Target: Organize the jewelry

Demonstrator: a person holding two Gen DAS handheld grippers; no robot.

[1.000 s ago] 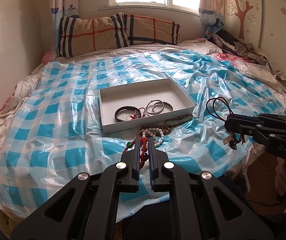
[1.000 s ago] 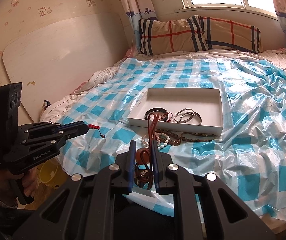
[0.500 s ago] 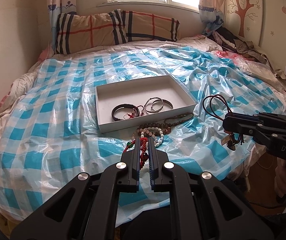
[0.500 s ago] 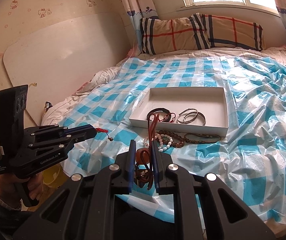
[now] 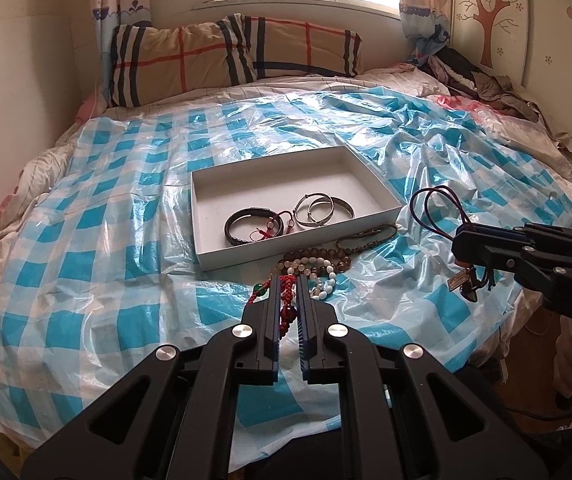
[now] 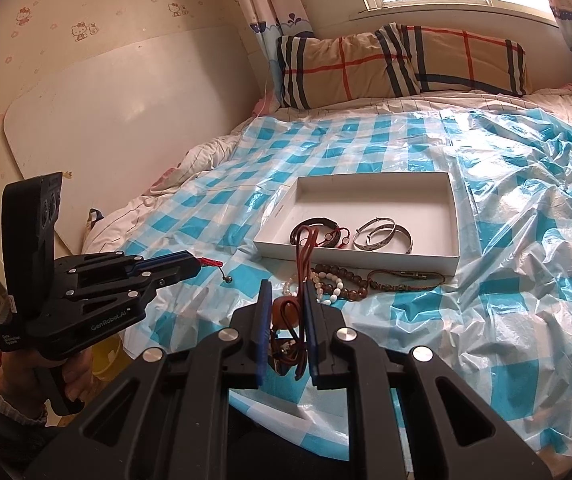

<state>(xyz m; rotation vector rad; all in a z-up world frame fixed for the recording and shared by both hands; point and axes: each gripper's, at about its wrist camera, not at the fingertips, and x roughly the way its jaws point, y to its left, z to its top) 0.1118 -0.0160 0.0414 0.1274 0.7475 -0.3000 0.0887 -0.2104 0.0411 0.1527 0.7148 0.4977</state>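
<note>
Blue-checked plastic sheet (image 5: 85, 272) covers the bed; left hand-held gripper (image 5: 288, 280) pinches a red beaded string (image 5: 286, 296), right hand-held gripper (image 6: 286, 292) clamps a brown cord necklace (image 6: 306, 252), whose dangling loops may snag the shallow white cardboard tray (image 5: 205, 256) at centre frame

left gripper (image 5: 288, 284) with red bead bracelet (image 5: 286, 300) nearer white box (image 5: 221, 256), slightly lower

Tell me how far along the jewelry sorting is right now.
Partly done. The white box already holds a dark bracelet and silver bangles. In hand: the left hand-held gripper is shut on a red beaded string, and the right hand-held gripper is shut on a brown cord necklace. Left on the bed: beaded bracelets and a braided band beside the box.
</note>
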